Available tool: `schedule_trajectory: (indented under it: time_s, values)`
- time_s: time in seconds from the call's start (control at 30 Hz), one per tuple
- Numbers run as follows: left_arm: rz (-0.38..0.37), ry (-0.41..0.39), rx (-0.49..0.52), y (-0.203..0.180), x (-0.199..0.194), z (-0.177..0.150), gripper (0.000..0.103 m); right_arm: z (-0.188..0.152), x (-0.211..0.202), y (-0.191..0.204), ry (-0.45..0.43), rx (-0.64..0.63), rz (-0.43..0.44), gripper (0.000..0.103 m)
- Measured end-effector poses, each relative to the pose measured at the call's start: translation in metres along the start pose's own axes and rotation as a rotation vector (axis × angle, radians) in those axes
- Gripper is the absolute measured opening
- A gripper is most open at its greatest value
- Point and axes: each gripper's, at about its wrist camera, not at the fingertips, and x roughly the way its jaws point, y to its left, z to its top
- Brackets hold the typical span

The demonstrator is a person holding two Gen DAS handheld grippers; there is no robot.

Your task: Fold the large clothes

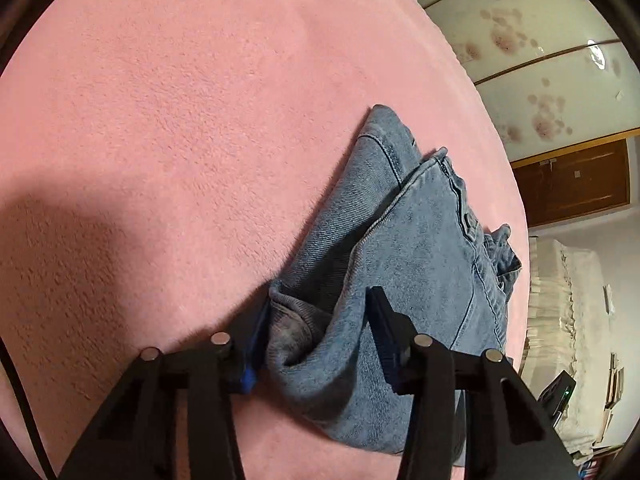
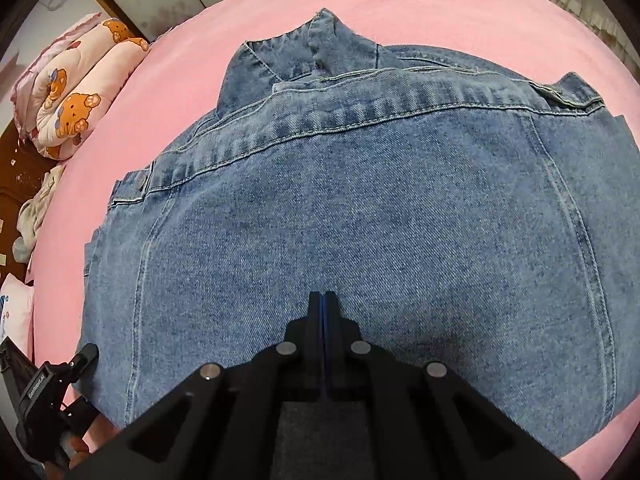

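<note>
A pink plush bedspread (image 1: 180, 120) fills most of what you see in both views. Beyond its edge stand pale sliding panels (image 1: 532, 60) with a reddish floral print above a brown wooden cabinet (image 1: 576, 180). A rolled bear-print quilt (image 2: 76, 92) lies at your bed's corner, over dark flooring (image 2: 16, 176).

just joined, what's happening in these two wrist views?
A person with a handheld gripper in each hand is folding a denim jacket on a pink bed cover. The right gripper is shut with nothing between its fingers, its tips down on the middle of the jacket. The left gripper is at the jacket's edge, a bunched fold of denim between its fingers; a firm pinch can't be confirmed.
</note>
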Motion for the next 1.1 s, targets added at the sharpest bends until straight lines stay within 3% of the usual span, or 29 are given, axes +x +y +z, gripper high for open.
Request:
schedule_trajectory:
  time_s: [0.03,0.17,0.33,0.4,0.6,0.7,0.8,0.9,1.0,1.1]
  values:
    - [0.008,0.002,0.001,0.0,-0.002,0.001,0.033,-0.001,0.0,0.0,-0.003,0.002,0.001,0.0]
    - [-0.05,-0.019,-0.058,0.001,-0.016,0.0,0.02,-0.002,-0.001,-0.003,-0.004,0.006,0.008,0.0]
    - [-0.134,-0.09,-0.032,-0.031,-0.037,-0.005,0.016,-0.003,-0.003,-0.008,-0.006,0.004,0.034,0.0]
    - [-0.226,-0.109,-0.019,-0.049,-0.049,-0.008,0.015,-0.004,-0.004,-0.013,-0.012,0.014,0.058,0.0]
    - [-0.388,-0.157,0.075,-0.112,-0.077,-0.03,0.014,-0.006,-0.004,-0.033,-0.004,0.051,0.157,0.0]
    - [-0.486,-0.165,0.145,-0.154,-0.085,-0.05,0.014,-0.006,-0.004,-0.046,0.018,0.046,0.225,0.0]
    - [-0.514,-0.149,0.273,-0.205,-0.089,-0.081,0.014,-0.005,0.0,-0.064,0.045,0.085,0.319,0.0]
    - [-0.562,-0.099,0.305,-0.241,-0.081,-0.111,0.014,-0.003,0.003,-0.076,0.086,0.106,0.403,0.0]
    - [-0.59,-0.039,0.376,-0.281,-0.065,-0.156,0.014,-0.001,0.001,-0.08,0.115,0.046,0.434,0.0]
    - [-0.608,0.028,0.365,-0.306,-0.04,-0.194,0.014,-0.001,-0.003,-0.093,0.139,-0.009,0.435,0.0]
